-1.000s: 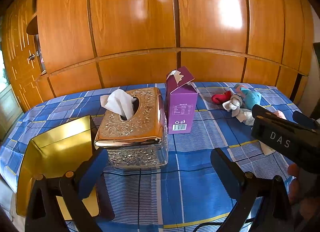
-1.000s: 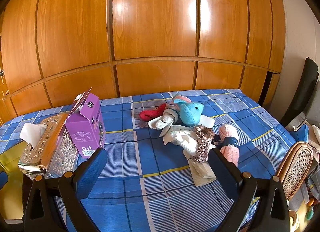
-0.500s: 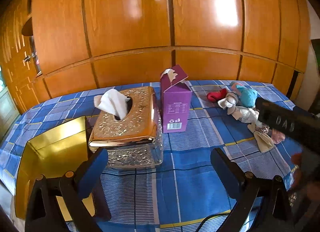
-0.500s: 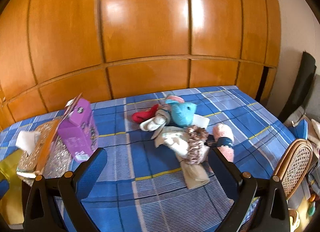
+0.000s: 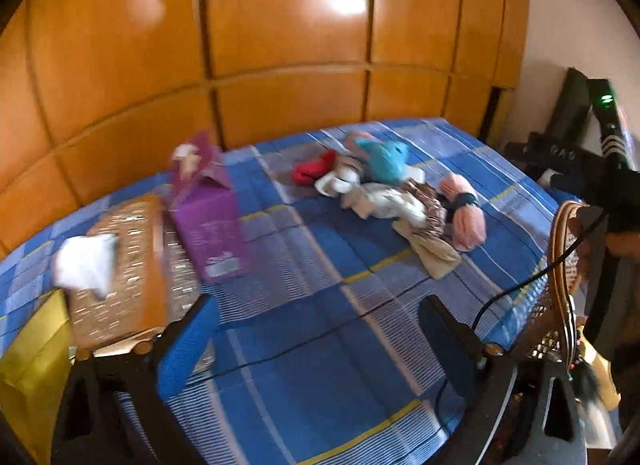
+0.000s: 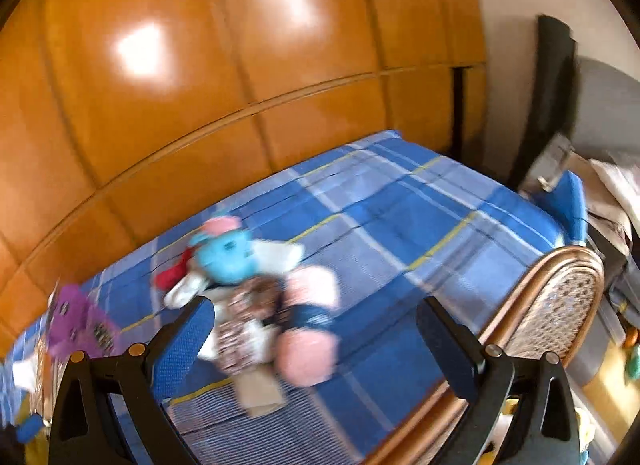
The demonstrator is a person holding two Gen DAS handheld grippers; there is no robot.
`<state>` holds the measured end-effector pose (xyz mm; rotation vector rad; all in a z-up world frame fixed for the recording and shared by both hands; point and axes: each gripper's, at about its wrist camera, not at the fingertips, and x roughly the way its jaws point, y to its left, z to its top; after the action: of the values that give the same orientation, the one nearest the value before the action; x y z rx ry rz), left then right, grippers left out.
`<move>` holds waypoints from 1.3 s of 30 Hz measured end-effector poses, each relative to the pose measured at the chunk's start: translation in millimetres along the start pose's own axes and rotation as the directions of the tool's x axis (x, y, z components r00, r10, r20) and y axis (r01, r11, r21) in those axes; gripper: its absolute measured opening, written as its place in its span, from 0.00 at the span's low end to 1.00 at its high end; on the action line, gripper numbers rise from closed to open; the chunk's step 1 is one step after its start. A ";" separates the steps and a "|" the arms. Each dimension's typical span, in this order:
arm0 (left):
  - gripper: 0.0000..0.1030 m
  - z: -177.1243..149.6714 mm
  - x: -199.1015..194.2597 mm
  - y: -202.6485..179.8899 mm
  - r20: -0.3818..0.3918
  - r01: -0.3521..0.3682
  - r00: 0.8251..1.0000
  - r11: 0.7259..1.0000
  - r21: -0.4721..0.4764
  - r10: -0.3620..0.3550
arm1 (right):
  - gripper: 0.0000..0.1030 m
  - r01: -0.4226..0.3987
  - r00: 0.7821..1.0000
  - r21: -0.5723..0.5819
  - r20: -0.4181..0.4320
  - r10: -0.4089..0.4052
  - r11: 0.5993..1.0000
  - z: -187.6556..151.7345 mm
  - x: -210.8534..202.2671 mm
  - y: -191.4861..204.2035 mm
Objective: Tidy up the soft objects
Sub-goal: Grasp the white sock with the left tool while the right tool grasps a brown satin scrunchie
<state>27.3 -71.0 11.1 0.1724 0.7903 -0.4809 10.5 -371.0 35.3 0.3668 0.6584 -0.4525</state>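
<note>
Task barely begun: soft objects (image 5: 394, 197) lie heaped, unsorted, at the bed's (image 5: 320, 305) far right; left hand-held gripper (image 5: 316, 329) closing on nothing, right hand-held gripper (image 6: 312, 335) released, empty.

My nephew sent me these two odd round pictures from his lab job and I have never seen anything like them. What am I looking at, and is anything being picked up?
There is no robot here: a person holds a two-finger grabbing tool in each hand, and each tool carries a wide-angle camera looking out along its fingers. That is why the pictures bulge.

One picture comes from the left gripper, the other from the right gripper. The dark prongs with blue pads at the bottom are each tool's own fingers.

Both look down on a blue checked cloth in front of wooden panels. On it lies a heap of soft things: a turquoise plush toy, a pink roll, something red and pale fabrics. Further left stand a purple carton and an ornate tissue box.

Nothing is held. The left jaws are closing slightly, with nothing between them.
</note>
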 end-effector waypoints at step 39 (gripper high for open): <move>0.11 61.7 131.7 -36.4 -0.110 0.298 0.941 0.938 -0.179 -0.320 | 0.42 -0.247 0.876 -0.314 -0.476 0.074 0.917 3.1 153.1 98.6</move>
<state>128.9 -169.1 -39.4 -0.0719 0.9939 -0.7059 169.6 -332.9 -44.7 0.1664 1.1431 -0.0657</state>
